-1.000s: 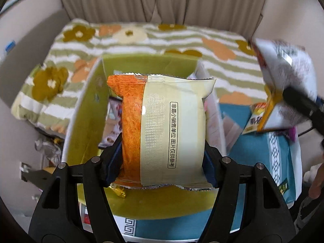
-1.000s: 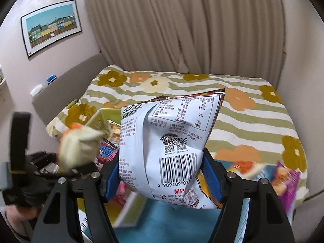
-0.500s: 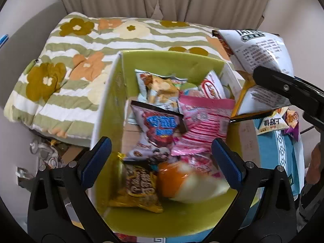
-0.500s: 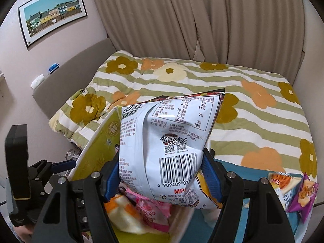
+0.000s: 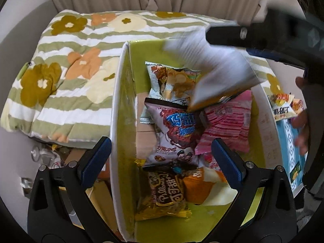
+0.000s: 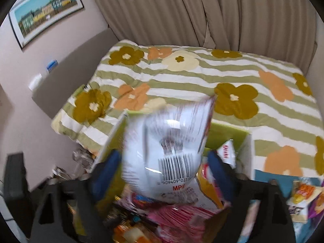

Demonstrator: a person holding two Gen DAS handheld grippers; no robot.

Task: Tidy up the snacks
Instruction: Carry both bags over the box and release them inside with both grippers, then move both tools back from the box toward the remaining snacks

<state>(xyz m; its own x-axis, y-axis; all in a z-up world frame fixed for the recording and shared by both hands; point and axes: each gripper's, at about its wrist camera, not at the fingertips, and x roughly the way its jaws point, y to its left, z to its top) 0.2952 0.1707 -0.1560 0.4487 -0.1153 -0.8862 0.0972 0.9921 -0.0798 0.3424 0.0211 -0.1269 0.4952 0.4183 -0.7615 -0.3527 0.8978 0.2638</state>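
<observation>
Jaws of the left gripper stand spread wide with nothing between them, above the near end of the white-walled cardboard box with a lime-green inside. Beneath them lie the gold-and-brown foil snack packet and, just right of it, the orange-and-cream snack pouch. Farther in the box lie a purple-and-red snack bag and a pink striped snack bag. Jaws of the right gripper have just been opening; the blurred white chip bag with a barcode sits between them over the box's far right, and the blue pads do not press it. Behind the box lies the bed with a striped floral quilt.
</observation>
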